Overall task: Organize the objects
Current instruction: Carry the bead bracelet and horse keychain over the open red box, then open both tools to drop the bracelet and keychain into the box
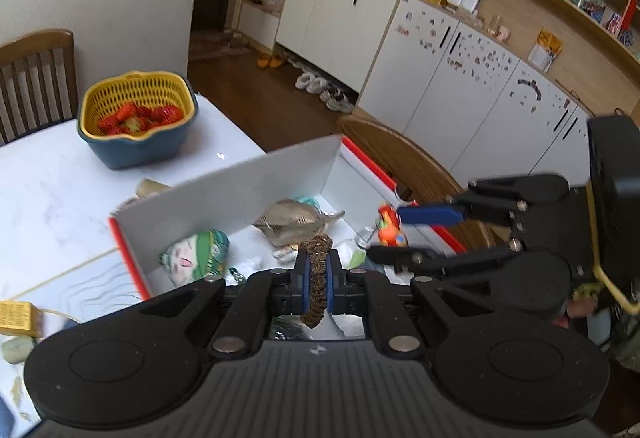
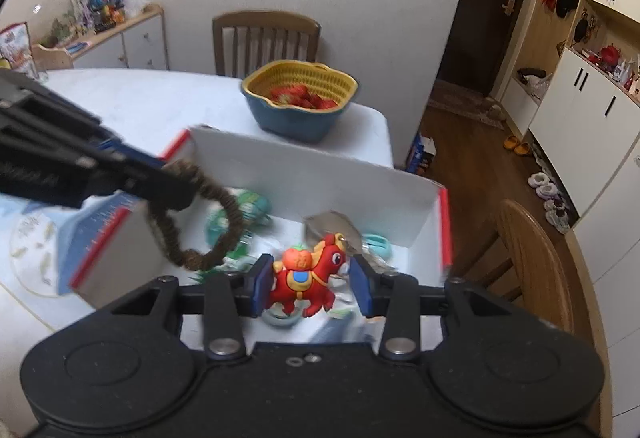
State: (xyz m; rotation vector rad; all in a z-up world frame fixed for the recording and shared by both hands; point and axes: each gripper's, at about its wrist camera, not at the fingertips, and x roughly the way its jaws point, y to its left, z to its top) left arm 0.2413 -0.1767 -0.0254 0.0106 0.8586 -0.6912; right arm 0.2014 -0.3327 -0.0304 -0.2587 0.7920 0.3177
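Observation:
My left gripper [image 1: 316, 264] is shut on a brown beaded loop [image 1: 318, 250] that stands up between its blue pads. It hovers over an open white box with red edges [image 1: 224, 190]. In the right wrist view the left gripper [image 2: 178, 190] comes in from the left and the loop [image 2: 204, 230] hangs from it above the box's wall [image 2: 320, 182]. My right gripper [image 2: 310, 282] is shut on a red toy horse [image 2: 308, 274], held over the box's inside. From the left wrist view the right gripper [image 1: 386, 234] and the horse [image 1: 390, 230] are at the box's right side.
Inside the box lie a green-and-white doll-face pouch [image 1: 196, 258], a grey shell-like piece [image 1: 292, 222] and teal items [image 2: 376, 244]. A yellow-and-blue basket of strawberries [image 1: 136, 114] stands behind the box on the white table [image 1: 48, 190]. Wooden chairs [image 2: 536, 258] stand at the table's edges.

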